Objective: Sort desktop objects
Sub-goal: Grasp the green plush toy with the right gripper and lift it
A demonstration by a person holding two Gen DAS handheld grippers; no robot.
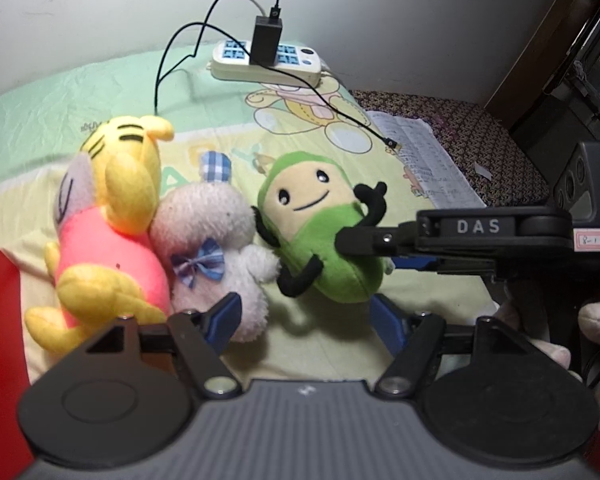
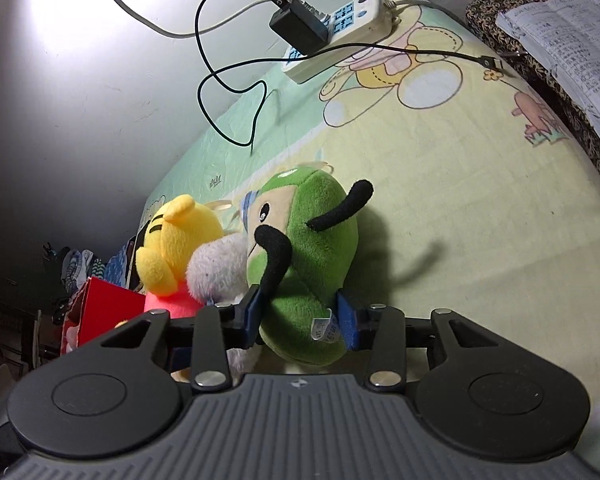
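Three plush toys lie side by side on a cartoon-print sheet (image 1: 204, 120): a yellow bear in a pink shirt (image 1: 116, 208) (image 2: 176, 248), a white plush with a blue checked bow (image 1: 212, 240) (image 2: 216, 268), and a green plush with black limbs (image 1: 320, 232) (image 2: 312, 248). My right gripper (image 2: 300, 320) (image 1: 364, 252) comes in from the right and its blue pads press on both sides of the green plush's lower body. My left gripper (image 1: 304, 320) stands open just in front of the toys. Its left finger sits by the white plush's leg and nothing is gripped.
At the back by the wall lies a white power strip (image 1: 268, 60) (image 2: 340, 28) with a black charger (image 1: 266, 40) and a loose black cable (image 1: 340, 108). A printed paper (image 1: 428, 160) (image 2: 572, 52) rests on patterned cloth at the right. A red box (image 2: 104, 312) stands at the left.
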